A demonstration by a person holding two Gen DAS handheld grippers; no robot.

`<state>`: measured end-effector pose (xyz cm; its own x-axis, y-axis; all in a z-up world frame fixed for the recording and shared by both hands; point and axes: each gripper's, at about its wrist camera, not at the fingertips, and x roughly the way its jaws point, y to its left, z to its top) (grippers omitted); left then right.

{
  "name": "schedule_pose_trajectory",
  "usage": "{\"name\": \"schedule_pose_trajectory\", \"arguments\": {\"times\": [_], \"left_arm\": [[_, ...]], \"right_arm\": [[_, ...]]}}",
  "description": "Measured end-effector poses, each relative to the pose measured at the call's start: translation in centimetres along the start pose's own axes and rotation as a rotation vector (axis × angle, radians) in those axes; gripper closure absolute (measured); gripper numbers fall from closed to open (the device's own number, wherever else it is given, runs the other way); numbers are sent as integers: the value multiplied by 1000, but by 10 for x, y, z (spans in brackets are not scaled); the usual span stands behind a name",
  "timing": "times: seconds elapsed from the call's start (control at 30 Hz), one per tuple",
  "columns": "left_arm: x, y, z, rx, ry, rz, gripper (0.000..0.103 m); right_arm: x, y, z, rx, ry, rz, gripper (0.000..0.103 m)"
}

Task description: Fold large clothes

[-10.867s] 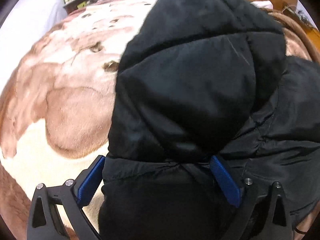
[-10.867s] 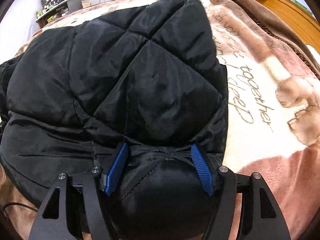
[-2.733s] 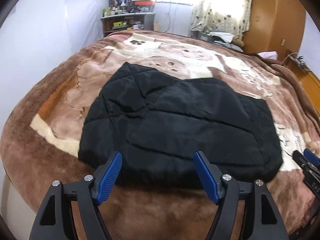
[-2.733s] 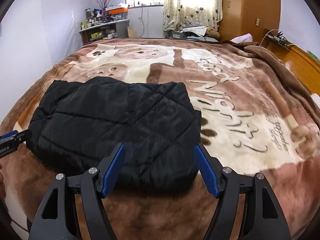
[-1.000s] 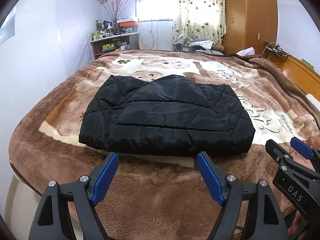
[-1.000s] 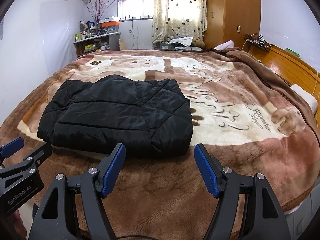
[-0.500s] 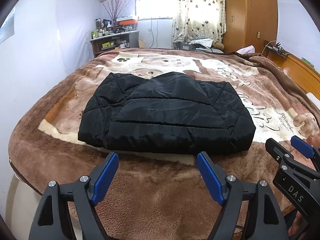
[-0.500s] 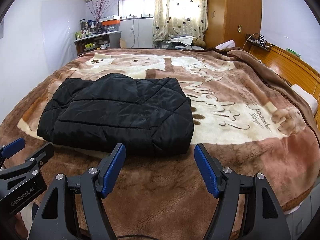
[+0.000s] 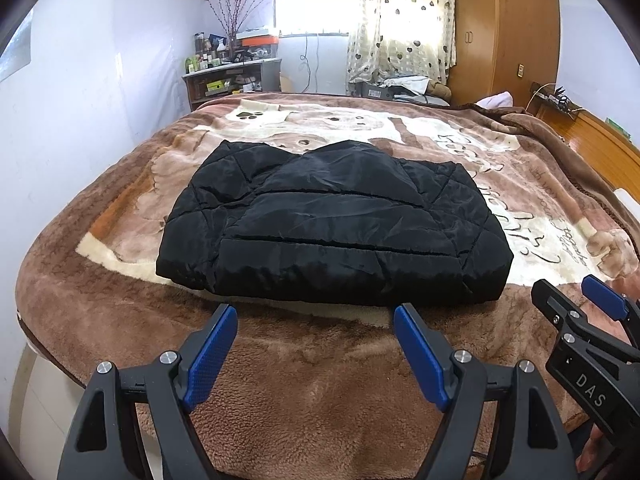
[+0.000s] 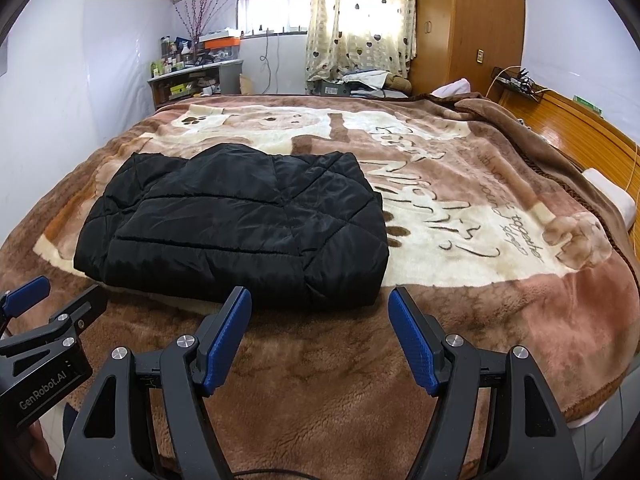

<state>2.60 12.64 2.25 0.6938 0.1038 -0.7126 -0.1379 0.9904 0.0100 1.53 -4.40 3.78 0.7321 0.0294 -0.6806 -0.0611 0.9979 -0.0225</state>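
A black quilted jacket [image 9: 332,224] lies folded into a thick rectangle on the bed's brown printed blanket [image 9: 320,392]; it also shows in the right wrist view [image 10: 240,220]. My left gripper [image 9: 316,316] is open and empty, held back from the jacket's near edge above the blanket. My right gripper [image 10: 320,300] is open and empty, near the jacket's front right corner and not touching it. The right gripper shows at the right edge of the left wrist view [image 9: 580,300], and the left gripper at the left edge of the right wrist view [image 10: 52,292].
The blanket covers a large bed whose near edge [image 10: 592,412] drops off close below the grippers. A wooden headboard [image 10: 580,120] runs along the right. A cluttered shelf [image 9: 228,76], curtained window [image 9: 400,20] and wooden wardrobe [image 9: 504,28] stand beyond the bed.
Both grippers let go of the jacket and drew back to the bed's near edge. In the last second both crept slightly forward; the jacket has not moved.
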Motion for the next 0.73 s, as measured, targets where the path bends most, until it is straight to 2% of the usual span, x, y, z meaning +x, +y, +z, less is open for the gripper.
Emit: {"name": "schedule_pose_trajectory", "arguments": {"times": [0.4, 0.73], "left_arm": [[2, -4, -2, 15, 0, 42, 23], [5, -2, -3, 8, 10, 40, 23]], "right_arm": [[4, 0, -3, 1, 10, -6, 32], [7, -1, -4, 3, 18, -14, 32]]}}
